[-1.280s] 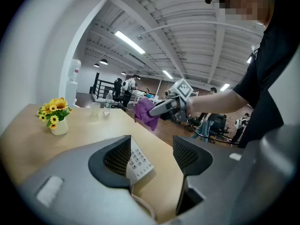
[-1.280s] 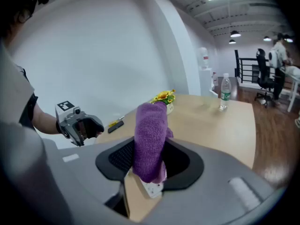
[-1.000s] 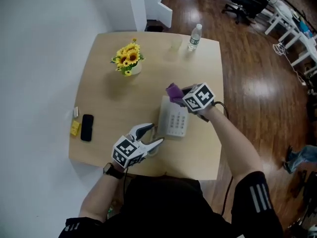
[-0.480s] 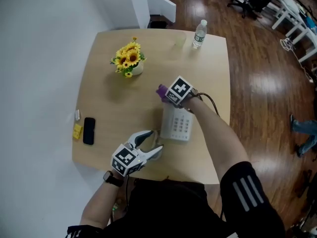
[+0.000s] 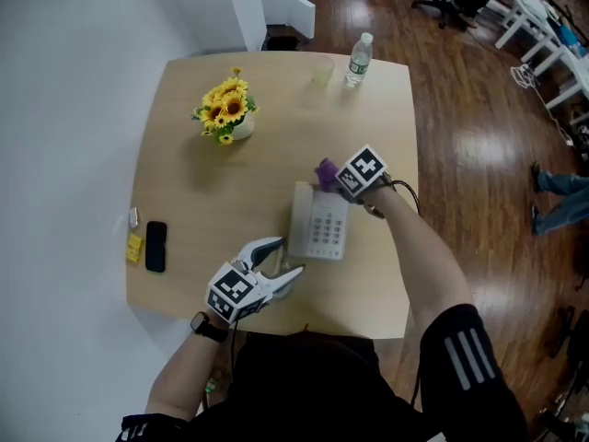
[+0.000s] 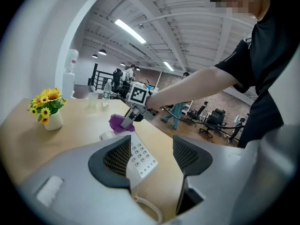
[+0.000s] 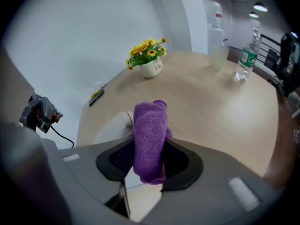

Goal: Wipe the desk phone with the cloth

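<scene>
While you hold the purple cloth pinched tight in the fingers of the right gripper, the wiping looks to be under way. The cloth sits at the far end of the desk phone, by the rounded top of the handset, and seems to touch it.

The phone lies on the table toward the right edge, nearer the near edge than the far one. Your left gripper waits at the phone's near left corner with its fingers apart and nothing between them. The keypad shows through the gap.

Judging from this, the keypad and the near end are not yet wiped. The next move calls for drawing the cloth along the phone toward you with light, even pressure. A light phone could slide, so you may want to steady it with the left fingers.

Mind the curly cord at the near end, just under the left gripper. The right edge of the table is close beside the phone, so keep strokes lengthwise. Between the phone and the flowers there is free surface. The bottle at the far edge and the mobile at the left edge stand well apart.
</scene>
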